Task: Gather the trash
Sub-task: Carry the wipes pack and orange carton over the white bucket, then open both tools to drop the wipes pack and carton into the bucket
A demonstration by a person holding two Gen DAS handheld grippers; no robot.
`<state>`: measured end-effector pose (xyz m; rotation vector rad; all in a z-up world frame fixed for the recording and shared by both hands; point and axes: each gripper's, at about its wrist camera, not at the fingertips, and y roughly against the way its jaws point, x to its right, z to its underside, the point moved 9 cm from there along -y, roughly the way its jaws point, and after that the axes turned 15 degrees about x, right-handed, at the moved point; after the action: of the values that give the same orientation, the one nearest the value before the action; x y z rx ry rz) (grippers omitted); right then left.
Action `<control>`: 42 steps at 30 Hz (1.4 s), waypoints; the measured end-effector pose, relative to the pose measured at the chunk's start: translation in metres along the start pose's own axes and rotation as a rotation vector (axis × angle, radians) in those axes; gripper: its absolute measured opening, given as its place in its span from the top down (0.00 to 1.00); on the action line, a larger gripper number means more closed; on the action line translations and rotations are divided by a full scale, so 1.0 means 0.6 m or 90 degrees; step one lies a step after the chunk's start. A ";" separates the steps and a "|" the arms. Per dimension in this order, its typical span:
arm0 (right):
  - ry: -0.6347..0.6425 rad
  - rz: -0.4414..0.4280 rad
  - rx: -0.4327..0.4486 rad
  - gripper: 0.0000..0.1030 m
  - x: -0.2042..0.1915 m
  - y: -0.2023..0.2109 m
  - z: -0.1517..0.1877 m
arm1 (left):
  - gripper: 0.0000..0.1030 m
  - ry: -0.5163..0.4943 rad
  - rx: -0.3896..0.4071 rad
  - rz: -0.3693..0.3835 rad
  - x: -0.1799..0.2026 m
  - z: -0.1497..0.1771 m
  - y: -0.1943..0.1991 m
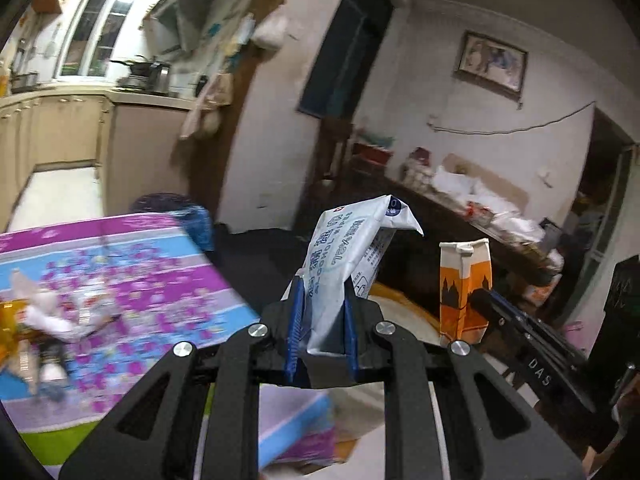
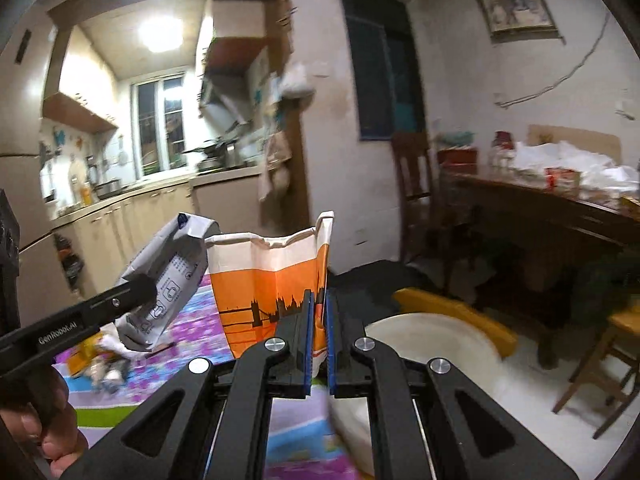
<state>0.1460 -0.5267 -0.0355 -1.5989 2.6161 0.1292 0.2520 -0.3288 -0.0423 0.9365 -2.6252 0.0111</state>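
My left gripper (image 1: pixel 320 304) is shut on a white wet-wipes packet (image 1: pixel 340 248) and holds it upright in the air past the table's edge. The packet also shows in the right wrist view (image 2: pixel 164 280), with the left gripper (image 2: pixel 132 296) on it. My right gripper (image 2: pixel 318 312) is shut on an orange and white carton (image 2: pixel 272 280) with a bridge silhouette, held in the air. The carton also shows in the left wrist view (image 1: pixel 464 288), to the right of the packet. More trash (image 1: pixel 48 312) lies on the purple and blue floral tablecloth (image 1: pixel 160 264).
A round white bin with a yellow rim (image 2: pixel 440 340) stands on the floor below and right of the carton. A dark wooden sideboard (image 2: pixel 540 208) with bags stands at the right. A wooden chair (image 2: pixel 608 364) is at the far right. Kitchen counters (image 1: pixel 60 120) lie behind.
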 end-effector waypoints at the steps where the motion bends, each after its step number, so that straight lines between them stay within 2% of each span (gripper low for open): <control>1: -0.001 0.013 -0.001 0.94 0.028 0.000 -0.006 | 0.84 0.003 -0.003 0.010 0.016 0.004 -0.008; 4: -0.006 0.045 -0.013 0.94 0.104 -0.011 -0.018 | 0.84 0.009 -0.021 0.039 0.063 0.019 -0.047; 7: -0.015 0.064 -0.049 0.94 0.175 -0.033 -0.017 | 0.84 0.018 -0.052 0.056 0.097 0.039 -0.089; 13: -0.041 0.068 -0.159 0.94 0.258 -0.113 0.040 | 0.84 0.057 -0.145 0.053 0.119 0.100 -0.174; 14: -0.041 0.070 -0.172 0.94 0.248 -0.132 0.050 | 0.84 0.062 -0.161 0.048 0.118 0.113 -0.188; 16: -0.054 0.072 -0.213 0.94 0.272 -0.161 0.082 | 0.84 0.069 -0.189 0.036 0.115 0.136 -0.208; 21: -0.059 0.081 -0.265 0.94 0.295 -0.196 0.149 | 0.84 0.091 -0.249 0.016 0.105 0.191 -0.252; 27: -0.067 0.091 -0.305 0.94 0.275 -0.202 0.218 | 0.84 0.113 -0.301 -0.025 0.071 0.256 -0.284; 36: -0.076 0.092 -0.335 0.94 0.267 -0.218 0.279 | 0.83 0.111 -0.329 -0.045 0.060 0.291 -0.296; 42: -0.081 0.090 -0.345 0.94 0.263 -0.221 0.296 | 0.81 0.100 -0.345 -0.048 0.061 0.305 -0.297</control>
<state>0.1954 -0.7068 -0.2334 -1.4541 2.7333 0.9855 0.2759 -0.5132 -0.2214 0.7960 -2.2623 -0.5881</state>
